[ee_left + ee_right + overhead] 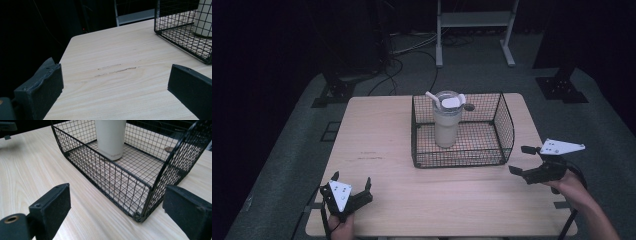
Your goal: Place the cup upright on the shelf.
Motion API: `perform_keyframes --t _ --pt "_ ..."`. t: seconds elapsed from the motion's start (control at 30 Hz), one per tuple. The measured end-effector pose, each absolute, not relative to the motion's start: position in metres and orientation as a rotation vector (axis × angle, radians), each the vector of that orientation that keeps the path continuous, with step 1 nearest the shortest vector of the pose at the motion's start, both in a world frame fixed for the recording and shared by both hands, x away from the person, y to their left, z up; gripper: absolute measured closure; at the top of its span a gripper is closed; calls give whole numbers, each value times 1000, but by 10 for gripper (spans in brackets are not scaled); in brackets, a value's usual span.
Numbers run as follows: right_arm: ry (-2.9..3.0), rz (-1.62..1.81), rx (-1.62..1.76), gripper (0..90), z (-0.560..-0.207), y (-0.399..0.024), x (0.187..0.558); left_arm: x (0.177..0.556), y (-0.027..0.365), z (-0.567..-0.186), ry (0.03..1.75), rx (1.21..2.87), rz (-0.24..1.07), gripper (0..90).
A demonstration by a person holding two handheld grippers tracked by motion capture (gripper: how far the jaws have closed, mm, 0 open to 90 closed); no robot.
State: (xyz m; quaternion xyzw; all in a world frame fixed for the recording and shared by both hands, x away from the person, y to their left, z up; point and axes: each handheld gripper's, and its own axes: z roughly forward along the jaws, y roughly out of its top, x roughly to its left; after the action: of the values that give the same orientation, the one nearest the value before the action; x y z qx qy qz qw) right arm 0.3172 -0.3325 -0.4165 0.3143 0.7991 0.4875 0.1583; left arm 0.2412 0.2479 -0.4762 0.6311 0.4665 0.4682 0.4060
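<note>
A black wire basket (507, 125) stands on the far middle of the light wooden table (377, 130). Inside it, upright toward its left half, is a pale tumbler (447, 125) with a lid and a white straw. My left gripper (352, 178) sits near the table's front left corner, open and holding nothing. My right gripper (519, 159) hovers open at the right edge, just off the basket's near right corner. In the left gripper view the open gripper (116, 82) faces bare wood, with the basket (180, 37) at upper right. In the right gripper view the gripper (117, 202) faces the basket (82, 145) and tumbler (110, 137).
A small dark round spot (469, 107) lies on the table behind the basket. Faint scuff marks (116, 70) cross the wood ahead of my left gripper. Beyond the table stand a metal frame (474, 25), floor cables (402, 55) and dark stand bases (562, 87).
</note>
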Motion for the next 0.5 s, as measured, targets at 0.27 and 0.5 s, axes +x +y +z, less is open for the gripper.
perform_keyframes --t 0.27,0.5 --pt "2278 1406 927 71 -428 -339 310 241 248 -476 1176 1590 1182 0" --pt "2272 1420 962 71 -438 -342 304 241 248 -476 1179 1591 1182 0"
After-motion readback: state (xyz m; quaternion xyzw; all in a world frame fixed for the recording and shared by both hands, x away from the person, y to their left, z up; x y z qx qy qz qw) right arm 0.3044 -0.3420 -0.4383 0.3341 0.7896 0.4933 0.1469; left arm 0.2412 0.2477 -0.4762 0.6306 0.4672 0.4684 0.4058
